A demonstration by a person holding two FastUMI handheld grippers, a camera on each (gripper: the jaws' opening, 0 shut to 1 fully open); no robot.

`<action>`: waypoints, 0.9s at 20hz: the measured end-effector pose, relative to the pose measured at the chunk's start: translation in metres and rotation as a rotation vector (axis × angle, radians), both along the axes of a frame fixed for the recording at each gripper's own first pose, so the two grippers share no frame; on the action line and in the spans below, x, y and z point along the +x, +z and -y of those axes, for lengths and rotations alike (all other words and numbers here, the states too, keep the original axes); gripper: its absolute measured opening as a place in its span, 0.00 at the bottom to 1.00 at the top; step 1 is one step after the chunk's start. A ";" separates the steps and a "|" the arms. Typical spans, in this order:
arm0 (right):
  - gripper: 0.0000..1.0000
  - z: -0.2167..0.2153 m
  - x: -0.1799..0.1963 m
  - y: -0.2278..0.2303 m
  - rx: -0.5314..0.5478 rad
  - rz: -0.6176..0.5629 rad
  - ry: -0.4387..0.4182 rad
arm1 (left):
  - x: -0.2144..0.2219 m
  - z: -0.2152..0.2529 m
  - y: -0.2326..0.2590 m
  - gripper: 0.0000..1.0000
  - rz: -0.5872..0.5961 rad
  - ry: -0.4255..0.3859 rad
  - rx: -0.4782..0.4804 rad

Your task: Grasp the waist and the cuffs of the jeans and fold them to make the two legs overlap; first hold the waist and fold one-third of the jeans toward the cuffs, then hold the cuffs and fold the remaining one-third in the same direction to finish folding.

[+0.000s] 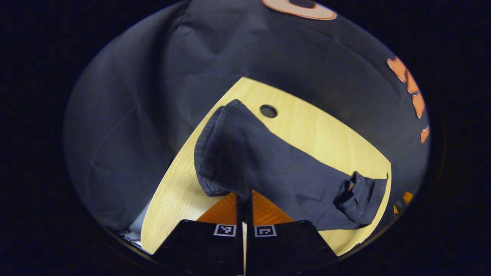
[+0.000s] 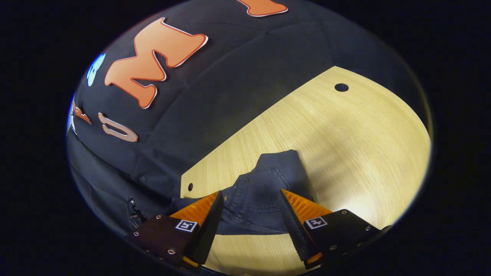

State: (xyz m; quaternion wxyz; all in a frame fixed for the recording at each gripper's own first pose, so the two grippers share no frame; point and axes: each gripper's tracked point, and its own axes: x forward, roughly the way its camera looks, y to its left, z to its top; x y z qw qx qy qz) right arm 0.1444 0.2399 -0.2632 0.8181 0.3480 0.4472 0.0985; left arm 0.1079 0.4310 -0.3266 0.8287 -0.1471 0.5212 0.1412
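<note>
Dark denim jeans (image 1: 268,168) cross the pale wooden table (image 1: 326,134) at frame centre, cuff pinched between the left gripper (image 1: 244,201) fingers. Low in its view, the right gripper (image 2: 249,209) stands apart, straddling the waist.

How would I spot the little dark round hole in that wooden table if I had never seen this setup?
Start from the pale wooden table standing against the black cloth wall. In the left gripper view, dark jeans lie across it. Just past their rounded far end, near the table's far edge, sits the hole: a small dark oval in bare wood, flat and hard-edged, unlike the rumpled cloth.
</note>
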 end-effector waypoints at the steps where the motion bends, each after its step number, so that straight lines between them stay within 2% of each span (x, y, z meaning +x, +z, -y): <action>1: 0.87 0.004 0.000 -0.001 -0.017 0.007 0.004 | 0.006 0.004 0.016 0.03 0.025 -0.023 0.002; 5: 0.96 0.009 0.005 0.003 -0.061 0.053 0.032 | 0.023 0.027 0.085 0.03 0.130 -0.114 -0.027; 7: 0.97 0.009 0.006 0.009 -0.062 0.071 0.045 | 0.029 0.053 0.112 0.03 0.175 -0.199 -0.052; 15: 0.98 0.028 0.002 0.014 -0.078 0.109 0.070 | 0.051 0.172 0.152 0.03 0.253 -0.472 -0.026; 18: 0.98 0.037 -0.001 0.013 -0.093 0.116 0.081 | 0.055 0.213 0.154 0.03 0.259 -0.536 -0.037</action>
